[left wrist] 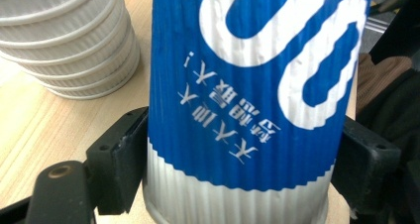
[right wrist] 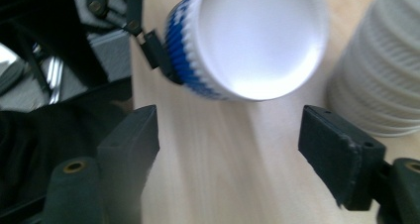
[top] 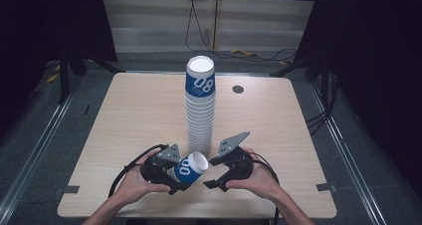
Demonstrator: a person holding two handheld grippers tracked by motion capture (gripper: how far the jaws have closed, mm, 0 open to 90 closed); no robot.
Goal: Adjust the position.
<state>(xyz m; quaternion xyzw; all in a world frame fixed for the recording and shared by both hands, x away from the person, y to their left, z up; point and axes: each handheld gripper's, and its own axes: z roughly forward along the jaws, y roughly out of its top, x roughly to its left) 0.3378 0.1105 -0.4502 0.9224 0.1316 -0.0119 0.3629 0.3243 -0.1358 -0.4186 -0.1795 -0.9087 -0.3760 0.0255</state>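
High view: left gripper (top: 185,177) clamped on a blue-and-white paper cup (top: 190,168), cup lying tilted with its open white mouth aimed away from the person and toward the right gripper (top: 213,172), lifted off or barely above the wooden table (top: 134,120), which of the two impossible to judge. Right gripper just beside that mouth, jaws spread wide with nothing between them, grey three-cornered plate (top: 232,144) raised on top. Left hand (top: 133,182) and right hand (top: 259,177) wrapped around the gripper bodies, forearms entering from the near edge. Beyond both grippers, close ahead and between them, a tall stack of paper cups (top: 200,105) standing upright, topmost cup blue-banded with white numerals, ribbed white rims layered below. Small dark round grommet (top: 238,89) in the tabletop, farther off, past the right gripper. Left gripper view: black jaws pressed against both sides of the ribbed blue cup (left wrist: 247,100), white band of the cup nearest the camera, white numerals and small printed characters across the blue; bottom of the white cup stack (left wrist: 69,40) ahead to the left of the jaws, resting on the wood (left wrist: 44,130). Right gripper view: jaws well apart, bare blurred tabletop (right wrist: 228,164) between them; white open mouth of the held cup (right wrist: 252,40) ahead above the gap, left gripper's jaw touching its blue side; ribbed base of the stack (right wrist: 376,80) ahead at the right.
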